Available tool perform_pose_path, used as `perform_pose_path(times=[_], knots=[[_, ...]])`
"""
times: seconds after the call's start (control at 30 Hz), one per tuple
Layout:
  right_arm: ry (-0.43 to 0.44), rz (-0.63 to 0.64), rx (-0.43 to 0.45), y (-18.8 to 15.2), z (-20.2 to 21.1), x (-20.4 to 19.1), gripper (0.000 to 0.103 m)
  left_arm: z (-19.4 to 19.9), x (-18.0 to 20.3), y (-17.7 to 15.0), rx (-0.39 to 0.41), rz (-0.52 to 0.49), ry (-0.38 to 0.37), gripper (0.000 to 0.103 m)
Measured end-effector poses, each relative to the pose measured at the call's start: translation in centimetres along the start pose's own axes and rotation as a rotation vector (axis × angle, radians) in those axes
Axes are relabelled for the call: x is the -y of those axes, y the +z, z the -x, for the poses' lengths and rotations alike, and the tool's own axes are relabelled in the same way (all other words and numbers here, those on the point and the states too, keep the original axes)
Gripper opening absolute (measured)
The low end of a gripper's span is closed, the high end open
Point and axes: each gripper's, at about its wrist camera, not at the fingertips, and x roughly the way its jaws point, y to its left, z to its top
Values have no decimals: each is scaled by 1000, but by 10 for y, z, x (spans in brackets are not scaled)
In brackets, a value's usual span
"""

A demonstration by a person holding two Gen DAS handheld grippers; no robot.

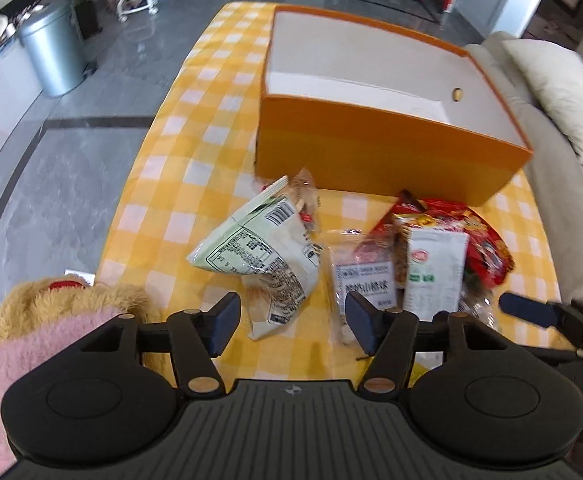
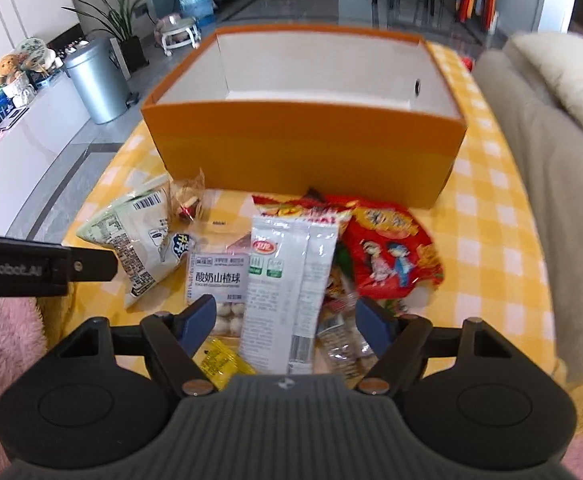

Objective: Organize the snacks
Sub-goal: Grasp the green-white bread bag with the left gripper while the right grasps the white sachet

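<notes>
Left gripper (image 1: 289, 322) over pale green bag (image 1: 261, 256), fingers apart, nothing clamped; lower straight, pinch bag's crumpled middle. Right gripper (image 2: 285, 320) fingers apart, astride white packet (image 2: 287, 284), not pressing; avoid catching clear pouch (image 2: 217, 276) just beside. Snacks heaped on tabletop (image 1: 163, 184) before empty orange box (image 2: 303, 148). Red bag (image 2: 387, 248) rightmost.

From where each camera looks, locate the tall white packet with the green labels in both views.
Left wrist view: the white packet lies right of centre, ahead of the left tongs' right finger, partly over the red snack bag.
Right wrist view: it lies at centre, between the fingers of the open right tongs.
Shared landmark: the orange box behind the snacks.
</notes>
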Motion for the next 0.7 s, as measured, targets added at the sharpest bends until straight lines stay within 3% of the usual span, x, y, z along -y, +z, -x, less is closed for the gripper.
perform_pose_path(times=[0.13, 0.47, 0.6, 0.7], knots=[[-15, -28, -24, 4, -17, -1, 68, -14, -3, 6, -11, 57, -3, 79], [-76, -26, -60, 11, -48, -5, 67, -42, -2, 15, -19, 75, 59, 81], [-60, -29, -66, 12, -54, -4, 54, -48, -3, 16, -26, 91, 69, 81], [-54, -18, -59, 10, -54, -6, 50, -51, -5, 17, -24, 107, 70, 78]])
